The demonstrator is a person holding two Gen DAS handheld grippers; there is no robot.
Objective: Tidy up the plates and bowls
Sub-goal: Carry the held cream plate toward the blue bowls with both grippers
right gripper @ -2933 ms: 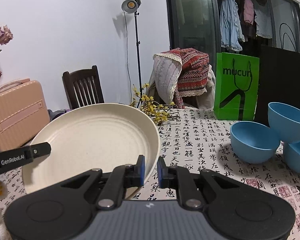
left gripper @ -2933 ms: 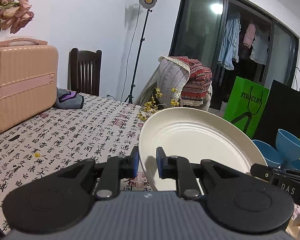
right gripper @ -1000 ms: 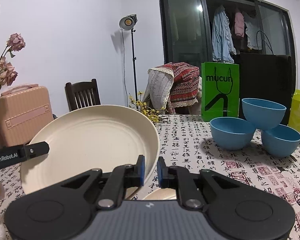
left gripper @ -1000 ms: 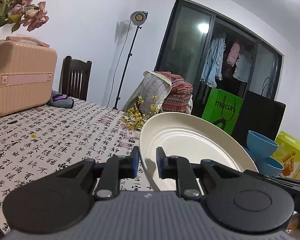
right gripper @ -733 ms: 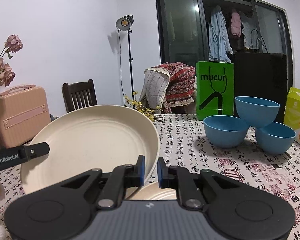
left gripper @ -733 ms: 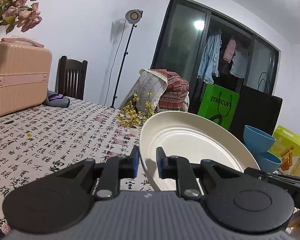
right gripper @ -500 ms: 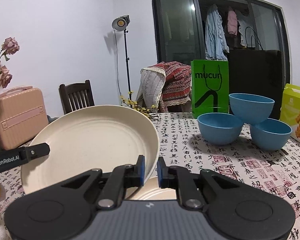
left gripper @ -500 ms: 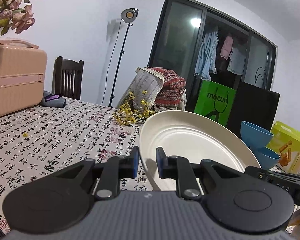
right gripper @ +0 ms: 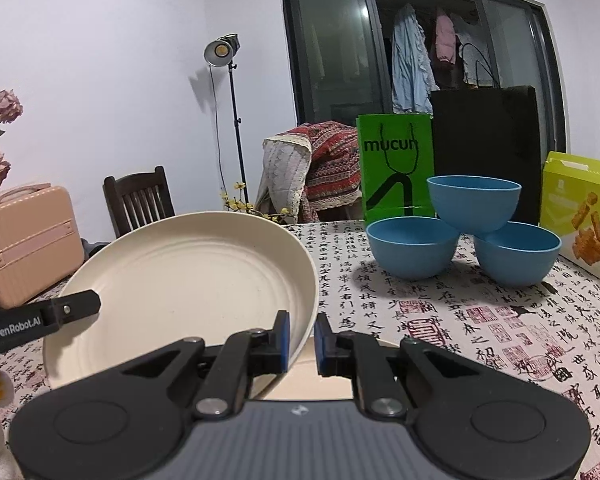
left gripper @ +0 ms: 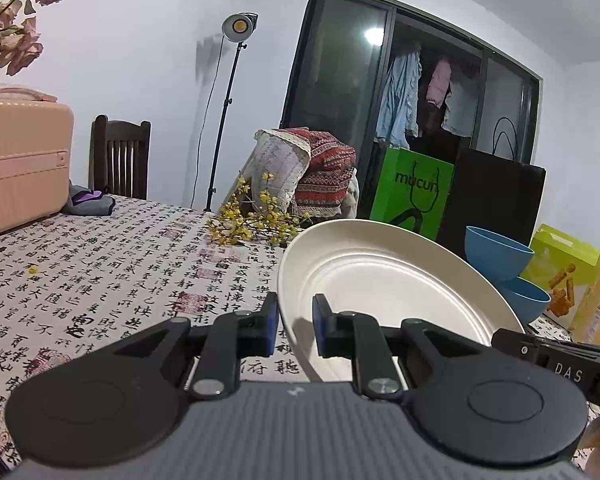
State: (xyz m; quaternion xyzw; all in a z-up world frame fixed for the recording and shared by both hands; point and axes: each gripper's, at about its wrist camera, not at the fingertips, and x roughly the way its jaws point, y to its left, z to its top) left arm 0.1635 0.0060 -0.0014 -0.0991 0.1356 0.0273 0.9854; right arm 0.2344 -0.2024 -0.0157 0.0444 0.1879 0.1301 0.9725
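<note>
Each fisheye camera sits just behind its own tongs, low over the table (left gripper: 112, 256), looking forward along the fingers and slightly down. The left view faces the cream plate (left gripper: 380, 280) from its left edge, the right view from its right edge. Both are very near it and share the blue bowls (right gripper: 460, 236), green bag (right gripper: 396, 168) and floor lamp (left gripper: 236, 28).

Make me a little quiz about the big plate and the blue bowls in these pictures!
1. How many round blue bowls sit on the patterned tablecloth?
2. True or false: the cream round plate lies flat on the table.
3. Which gripper holds the plate: A left gripper, B right gripper, C both?

Key: 1. Three, one resting on the other two. 2. False; held tilted. 3. C, jaws clamped on opposite rims.
</note>
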